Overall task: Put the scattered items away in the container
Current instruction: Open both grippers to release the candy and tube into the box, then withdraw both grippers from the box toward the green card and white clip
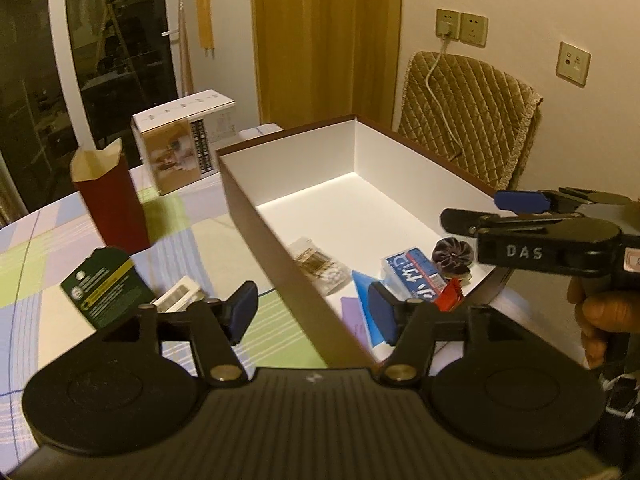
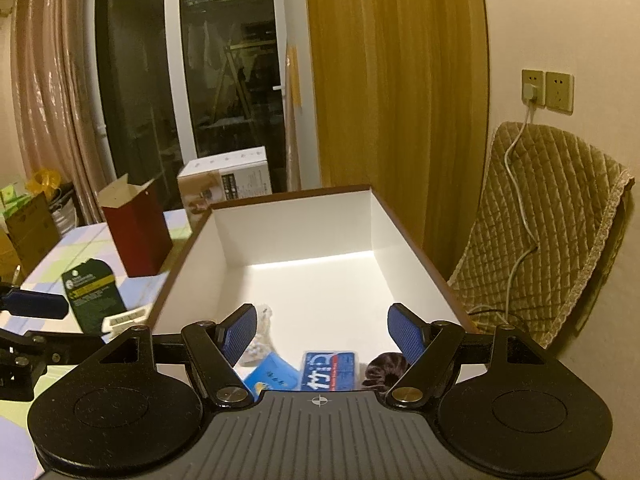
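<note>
The left hand-held gripper [image 1: 314, 312] is nearest the lens, jaws apart with nothing between them, straddling the near wall of the white container [image 1: 256, 200] on the desk [image 1: 48, 240]. The right hand-held gripper [image 2: 322, 332] is likewise parted and empty, over the container's near end. Inside lie a blue box [image 1: 414, 274], a dark scrunchie [image 1: 452, 258], a clear packet [image 1: 320, 266] and a red item [image 1: 450, 298]. A dark green card [image 1: 104, 286] and a small white item [image 1: 178, 298] lie on the desk, left of the container.

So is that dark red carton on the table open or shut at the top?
Open. The dark red carton stands upright on the table with its top flaps raised, showing the plain inside.
</note>
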A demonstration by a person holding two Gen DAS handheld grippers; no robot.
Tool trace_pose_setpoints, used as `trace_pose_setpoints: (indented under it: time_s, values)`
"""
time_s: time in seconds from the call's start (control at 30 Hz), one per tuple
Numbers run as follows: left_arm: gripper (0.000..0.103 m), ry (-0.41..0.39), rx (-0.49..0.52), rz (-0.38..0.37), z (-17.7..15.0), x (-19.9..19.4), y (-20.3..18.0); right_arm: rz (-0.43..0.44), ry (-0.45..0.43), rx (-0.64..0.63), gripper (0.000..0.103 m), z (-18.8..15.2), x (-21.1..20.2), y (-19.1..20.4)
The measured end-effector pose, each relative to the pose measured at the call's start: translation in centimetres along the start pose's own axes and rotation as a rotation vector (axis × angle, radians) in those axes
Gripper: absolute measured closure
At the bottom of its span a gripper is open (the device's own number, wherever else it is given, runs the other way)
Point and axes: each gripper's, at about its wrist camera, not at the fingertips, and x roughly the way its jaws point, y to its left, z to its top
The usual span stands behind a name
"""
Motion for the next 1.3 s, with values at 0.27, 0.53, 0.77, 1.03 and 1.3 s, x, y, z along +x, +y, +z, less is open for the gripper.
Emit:
trace_pose_setpoints:
  time_s: [0.27,0.53,0.77,1.03,1.3]
  values:
    - [0.015,-0.027,-0.031,0.054,-1.8,-3.3,2.2,0.012,-0.045,-0.031,0.001,-0.2,-3.0,2.4]
    - [0.001,-0.045,-0.05,0.129,-4.7,-6.4,4.7,0.051,-0.03,-0.056,0.001,-0.9,-5.4,5.5]
    - [0.001,-0.041,-0.111,0.186,-6.9,-8.6,7.9,0.122,-0.016,-0.119,0.001,-1.4,-6.1,9.8]
    - [0.001,-0.047,-0.164,0.237,-8.5,-9.8,11.4,0.195,-0.005,-0.198,0.001,-1.3,-5.6,14.3]
    - [0.001,-0.054,-0.209,0.25,-9.4,-9.5,13.9,0.228,0.02,-0.247,0.001,-1.6,-3.8,17.2]
